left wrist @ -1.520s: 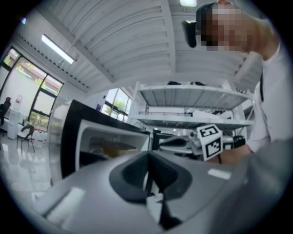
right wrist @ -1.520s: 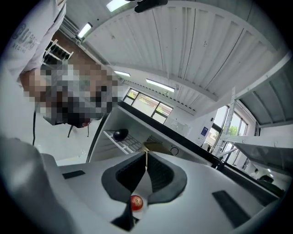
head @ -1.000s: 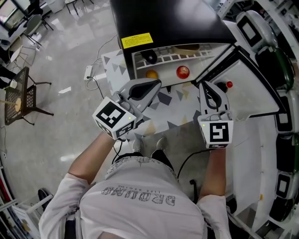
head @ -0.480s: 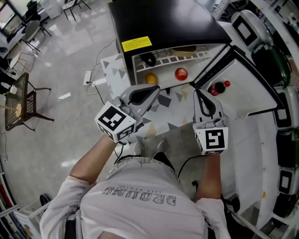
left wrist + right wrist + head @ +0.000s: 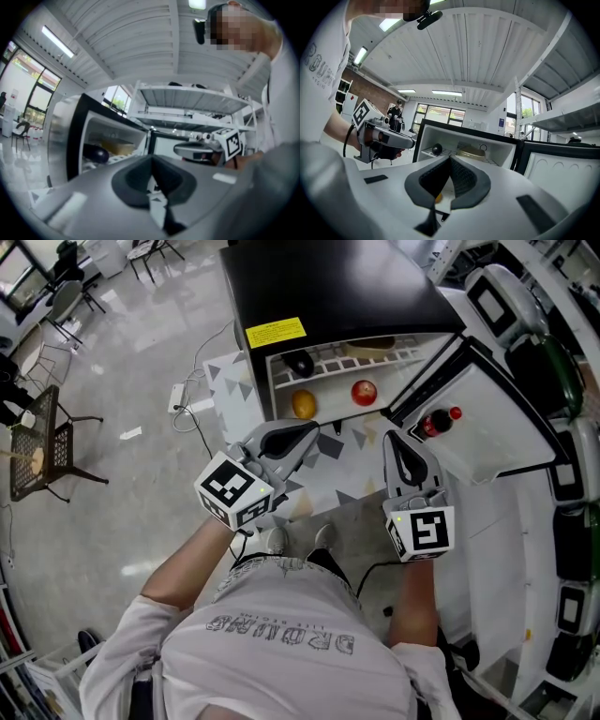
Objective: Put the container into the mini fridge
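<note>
Both claws closed, empty: left claw [image 5: 302,435] and right claw [image 5: 397,442] hover before the open fridge [image 5: 328,282]. Container [image 5: 471,151] sits on the top shelf [image 5: 319,360] inside. It looks like light, rigid, slick plastic; likely best pinched at the rim.

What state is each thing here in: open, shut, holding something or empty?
mini fridge: open.
fridge door: swung wide open.
container: inside the fridge, on the upper rack.
bottle: capped, in the door shelf.
left gripper: jaws shut, nothing between them.
right gripper: jaws shut, nothing between them.
</note>
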Tool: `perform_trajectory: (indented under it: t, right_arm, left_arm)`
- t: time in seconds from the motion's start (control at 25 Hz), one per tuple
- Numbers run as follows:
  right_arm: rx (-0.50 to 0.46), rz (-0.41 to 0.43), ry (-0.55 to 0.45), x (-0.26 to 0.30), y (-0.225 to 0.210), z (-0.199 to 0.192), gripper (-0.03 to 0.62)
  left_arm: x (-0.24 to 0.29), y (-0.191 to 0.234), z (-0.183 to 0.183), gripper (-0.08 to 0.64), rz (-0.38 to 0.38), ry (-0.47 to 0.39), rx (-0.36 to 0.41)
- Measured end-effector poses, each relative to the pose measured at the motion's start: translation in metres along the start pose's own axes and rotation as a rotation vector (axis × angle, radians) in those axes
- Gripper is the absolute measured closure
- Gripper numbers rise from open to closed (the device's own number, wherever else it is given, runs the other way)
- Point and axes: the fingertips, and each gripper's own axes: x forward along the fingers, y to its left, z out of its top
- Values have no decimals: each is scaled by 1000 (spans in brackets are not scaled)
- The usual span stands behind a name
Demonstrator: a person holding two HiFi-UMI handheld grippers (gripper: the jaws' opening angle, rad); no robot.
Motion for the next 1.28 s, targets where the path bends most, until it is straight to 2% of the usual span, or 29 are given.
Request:
perform_trajectory:
  t: [0.44, 1.28]
  right_arm:
    - [44, 21, 2, -1, 2, -5, 592]
    - [47, 41, 19, 2, -4, -14, 592]
  left_arm:
    - [5, 2, -2, 552, 9, 5, -4]
    - [14, 2, -2, 552, 16, 8, -1]
